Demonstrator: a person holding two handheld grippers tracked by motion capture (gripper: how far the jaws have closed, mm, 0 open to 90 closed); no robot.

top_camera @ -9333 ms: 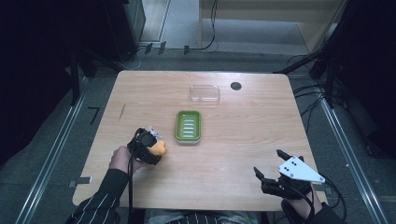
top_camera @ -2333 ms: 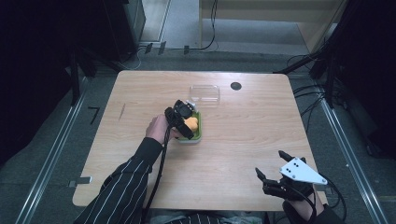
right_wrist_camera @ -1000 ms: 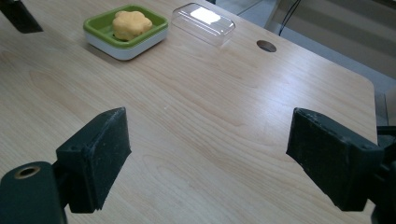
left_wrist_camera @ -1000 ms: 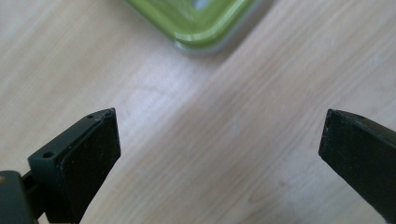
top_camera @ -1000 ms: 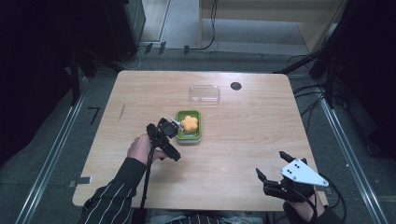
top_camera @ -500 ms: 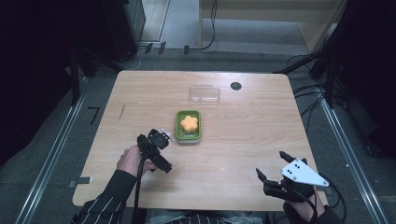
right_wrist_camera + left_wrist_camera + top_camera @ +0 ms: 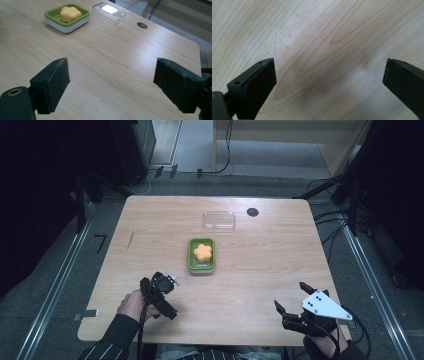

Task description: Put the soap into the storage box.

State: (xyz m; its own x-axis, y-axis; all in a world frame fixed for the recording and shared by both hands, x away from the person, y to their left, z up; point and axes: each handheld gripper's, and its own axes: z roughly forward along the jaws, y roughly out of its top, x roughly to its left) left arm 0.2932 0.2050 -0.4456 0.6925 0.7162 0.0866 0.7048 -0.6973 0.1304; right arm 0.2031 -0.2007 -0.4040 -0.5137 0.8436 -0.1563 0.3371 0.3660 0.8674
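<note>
Both grippers, left [image 7: 159,295] and right [image 7: 292,301], gape wide and empty over the table's [image 7: 260,270] near edge, while the orange soap [image 7: 202,252] lies in the green dish [image 7: 191,255] mid-table.

We're wearing dark pinstriped sleeves [image 7: 107,347]; both grippers are black, the right gripper [image 7: 295,301] topped with a grey triangular plate.

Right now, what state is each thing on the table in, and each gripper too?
Orange flower-shaped piece: lying in the green tray.
Green tray: uncovered, flat on the table.
Clear lid: off, lying beyond the tray.
Left gripper: open, empty, over bare wood.
Right gripper: open, empty.
</note>
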